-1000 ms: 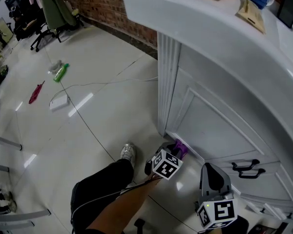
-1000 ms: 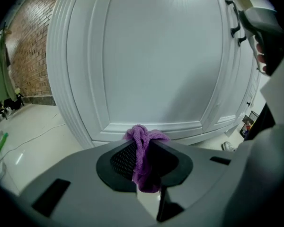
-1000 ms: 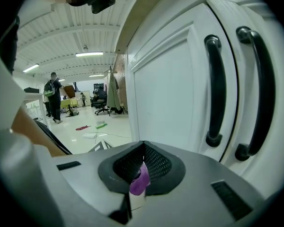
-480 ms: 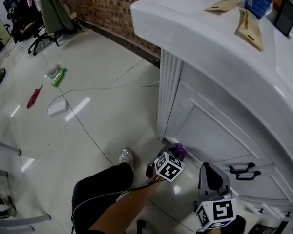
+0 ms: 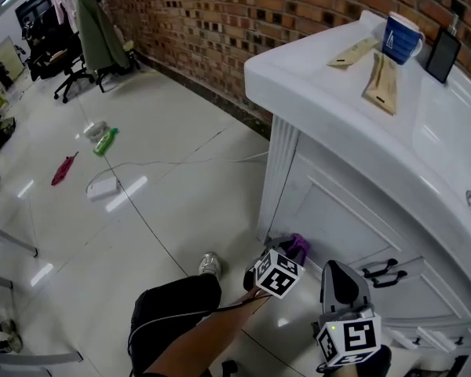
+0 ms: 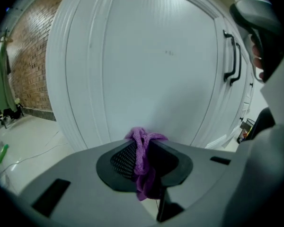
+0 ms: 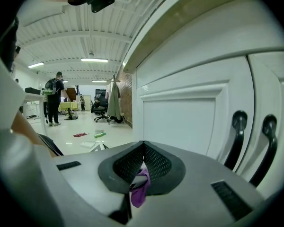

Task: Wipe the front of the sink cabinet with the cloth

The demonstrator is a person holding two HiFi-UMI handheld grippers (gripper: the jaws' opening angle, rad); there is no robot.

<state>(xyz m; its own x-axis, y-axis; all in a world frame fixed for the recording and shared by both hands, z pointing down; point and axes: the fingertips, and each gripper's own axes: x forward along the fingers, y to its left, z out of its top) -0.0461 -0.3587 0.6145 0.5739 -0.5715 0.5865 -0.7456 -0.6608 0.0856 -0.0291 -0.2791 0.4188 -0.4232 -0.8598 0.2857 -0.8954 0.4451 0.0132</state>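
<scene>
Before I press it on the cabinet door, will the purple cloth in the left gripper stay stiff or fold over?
Probably floppy: the purple cloth droops in folds from the shut left gripper, so it should bunch rather than stay flat. It looks light, since a small pinch carries it. On the smooth white cabinet door it will likely slide easily.

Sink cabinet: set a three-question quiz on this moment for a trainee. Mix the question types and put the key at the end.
1. True or false: the left gripper is shut on the purple cloth.
2. Multiple choice: in the left gripper view, the black handle on the cabinet front shows at the A) left, B) right, C) bottom.
3. Fill in: in the head view, the mug on the countertop is ___ in colour.

Key: 1 true; 2 B; 3 blue.
</scene>
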